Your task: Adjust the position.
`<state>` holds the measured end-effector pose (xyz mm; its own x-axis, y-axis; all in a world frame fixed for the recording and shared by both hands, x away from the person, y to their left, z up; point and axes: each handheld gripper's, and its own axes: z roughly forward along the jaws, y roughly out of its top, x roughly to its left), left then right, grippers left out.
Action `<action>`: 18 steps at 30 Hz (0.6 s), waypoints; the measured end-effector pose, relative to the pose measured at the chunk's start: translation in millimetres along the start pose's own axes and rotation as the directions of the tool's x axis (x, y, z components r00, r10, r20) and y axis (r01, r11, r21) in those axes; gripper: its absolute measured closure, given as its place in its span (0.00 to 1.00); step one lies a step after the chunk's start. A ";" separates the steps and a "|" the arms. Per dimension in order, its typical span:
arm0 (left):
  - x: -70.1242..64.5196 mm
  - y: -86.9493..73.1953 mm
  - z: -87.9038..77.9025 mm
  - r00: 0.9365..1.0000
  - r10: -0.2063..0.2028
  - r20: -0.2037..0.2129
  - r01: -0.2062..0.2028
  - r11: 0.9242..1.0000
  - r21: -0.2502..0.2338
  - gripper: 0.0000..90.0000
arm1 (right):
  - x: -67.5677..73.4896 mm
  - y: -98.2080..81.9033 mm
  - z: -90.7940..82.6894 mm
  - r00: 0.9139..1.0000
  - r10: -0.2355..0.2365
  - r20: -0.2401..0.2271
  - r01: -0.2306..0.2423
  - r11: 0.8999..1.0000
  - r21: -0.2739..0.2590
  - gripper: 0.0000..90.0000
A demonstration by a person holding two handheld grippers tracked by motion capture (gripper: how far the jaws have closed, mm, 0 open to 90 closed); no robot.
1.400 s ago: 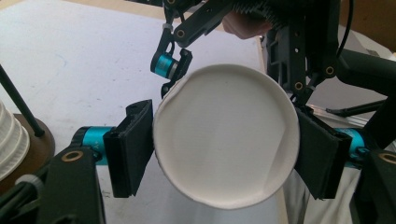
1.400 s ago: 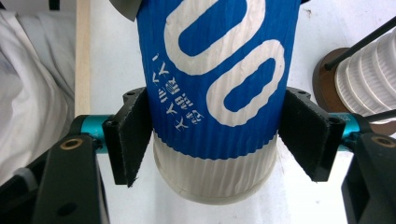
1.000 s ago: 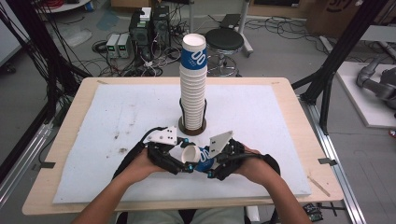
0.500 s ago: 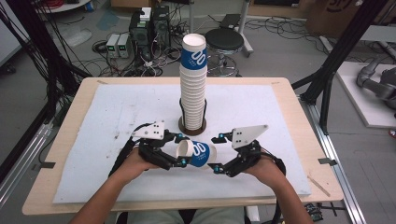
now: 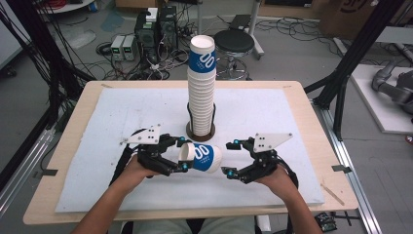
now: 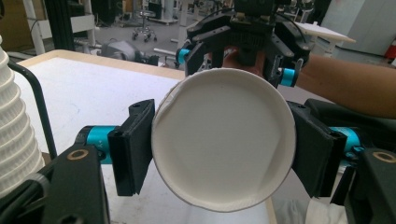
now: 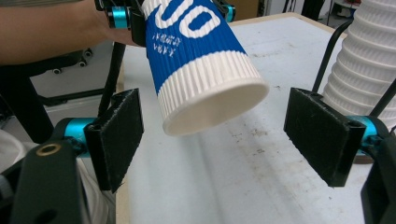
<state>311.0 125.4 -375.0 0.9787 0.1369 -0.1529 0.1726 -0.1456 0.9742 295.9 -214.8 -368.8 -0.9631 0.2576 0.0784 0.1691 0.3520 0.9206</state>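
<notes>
Left gripper (image 5: 181, 155) clamps the cup (image 5: 200, 157) at its rim end, holding it sideways just above the mat (image 5: 107, 117), in front of the stack (image 5: 201, 87). The left gripper view looks into the cup's mouth, rim slightly dented. Right gripper (image 5: 231, 157) is spread wide, jaws apart beside the cup's base, touching nothing. Judgement: one cup is off the stack and held by one gripper; placing it or setting it down is still left.

The held paper cup (image 5: 202, 157) bears large white "00" on its blue band; smaller lines beneath are unreadable. The top cup of the stack (image 5: 202, 58) also shows "00".
</notes>
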 end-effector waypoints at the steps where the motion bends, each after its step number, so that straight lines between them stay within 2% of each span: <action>1: 0.1 -0.5 -0.7 1.000 0.001 0.000 -0.001 1.000 -0.004 0.33 | -0.5 -2.9 0.6 1.000 -0.001 -0.007 0.001 1.000 -0.006 0.23; 9: -0.8 -1.7 -2.9 1.000 0.004 0.021 -0.003 0.999 -0.044 0.33 | -1.2 -12.1 6.6 0.999 0.015 -0.037 -0.015 1.000 -0.013 0.22; 18: -2.3 -2.1 0.1 0.998 0.010 0.054 -0.007 0.998 -0.058 0.33 | 1.4 -12.8 14.1 0.997 0.021 -0.072 -0.023 1.000 -0.018 0.22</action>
<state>308.4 125.3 -376.7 0.9850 0.0821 -0.1519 0.1590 -0.0894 0.9832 295.4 -206.2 -385.8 -0.9719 0.1993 0.1257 0.1873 0.3299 0.9253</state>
